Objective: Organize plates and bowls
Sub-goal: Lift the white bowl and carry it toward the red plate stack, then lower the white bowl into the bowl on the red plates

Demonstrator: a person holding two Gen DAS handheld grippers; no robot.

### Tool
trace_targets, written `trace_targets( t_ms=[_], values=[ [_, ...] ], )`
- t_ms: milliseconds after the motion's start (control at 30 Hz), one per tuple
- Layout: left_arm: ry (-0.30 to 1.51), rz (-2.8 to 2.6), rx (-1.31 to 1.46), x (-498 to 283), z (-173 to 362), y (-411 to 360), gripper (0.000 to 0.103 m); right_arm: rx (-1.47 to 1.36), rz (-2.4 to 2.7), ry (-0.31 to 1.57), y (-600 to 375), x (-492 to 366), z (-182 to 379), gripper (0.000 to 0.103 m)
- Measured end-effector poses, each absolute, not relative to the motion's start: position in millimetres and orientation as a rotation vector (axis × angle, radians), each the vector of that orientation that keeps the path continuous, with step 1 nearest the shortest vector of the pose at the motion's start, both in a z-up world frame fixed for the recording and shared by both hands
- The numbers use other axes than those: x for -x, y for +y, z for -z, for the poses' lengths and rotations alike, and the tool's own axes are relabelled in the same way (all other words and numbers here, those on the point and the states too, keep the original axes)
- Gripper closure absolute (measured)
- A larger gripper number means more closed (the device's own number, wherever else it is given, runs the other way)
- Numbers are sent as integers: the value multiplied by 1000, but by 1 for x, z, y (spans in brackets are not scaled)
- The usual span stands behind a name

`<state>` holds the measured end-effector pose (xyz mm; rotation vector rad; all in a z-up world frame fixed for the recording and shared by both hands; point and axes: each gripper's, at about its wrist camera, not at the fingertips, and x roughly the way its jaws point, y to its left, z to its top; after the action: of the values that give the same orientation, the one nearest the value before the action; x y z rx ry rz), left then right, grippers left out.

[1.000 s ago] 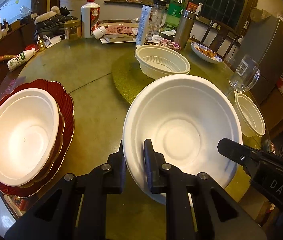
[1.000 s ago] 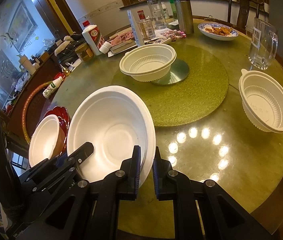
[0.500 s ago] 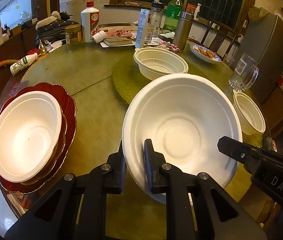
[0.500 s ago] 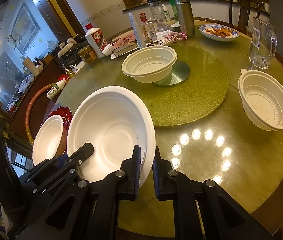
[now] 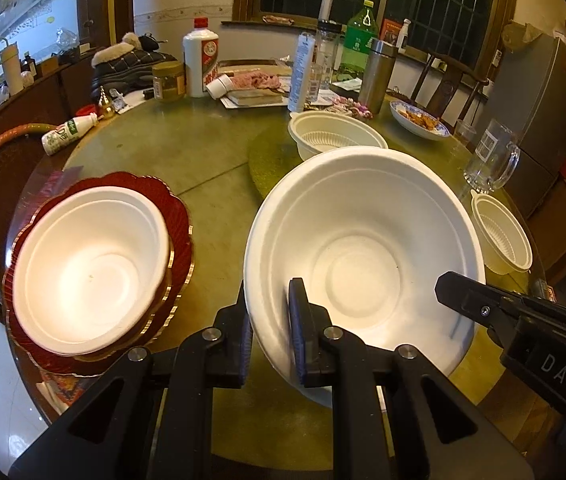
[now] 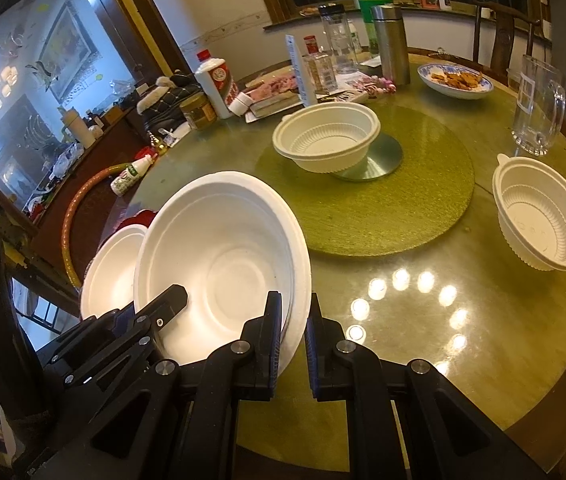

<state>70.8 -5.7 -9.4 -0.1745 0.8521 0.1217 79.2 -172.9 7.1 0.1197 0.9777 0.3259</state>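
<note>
On the round green glass-topped table point(image 6: 463, 320) lies a flat green woven turntable mat point(image 6: 415, 200), carrying a cream ribbed plastic bowl point(image 6: 327, 140), empty, half over a silver hub disc point(image 6: 383, 156). Nearer, the wide white foam bowl point(image 5: 363, 264), smooth-walled and empty, is tilted and seems lifted off the table, though its underside is hidden. The left gripper point(image 5: 269, 320) is clamped on its near rim; the right gripper point(image 6: 293, 332) pinches the opposite rim between nearly closed fingers. Beside it a smaller white foam bowl point(image 5: 91, 268), empty, sits nested in a scalloped red gold-edged plate point(image 5: 179, 216). A second cream ribbed bowl point(image 6: 543, 216) stands apart at the right edge, near a clear glass mug point(image 6: 539, 108). Bottles, a steel flask point(image 6: 393, 48) and a blue-rimmed dish of fried food point(image 6: 457, 80) crowd the far side
</note>
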Motion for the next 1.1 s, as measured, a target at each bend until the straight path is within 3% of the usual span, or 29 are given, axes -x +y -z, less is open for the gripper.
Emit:
trace_targets(
  t_ms=[700, 1100],
  values=[
    [737, -208, 221, -27, -26, 64, 89, -59, -437, 902, -95, -54, -45, 93],
    [744, -298, 258, -20, -18, 114, 89, -18, -524, 918, -37, -62, -38, 92]
  ],
)
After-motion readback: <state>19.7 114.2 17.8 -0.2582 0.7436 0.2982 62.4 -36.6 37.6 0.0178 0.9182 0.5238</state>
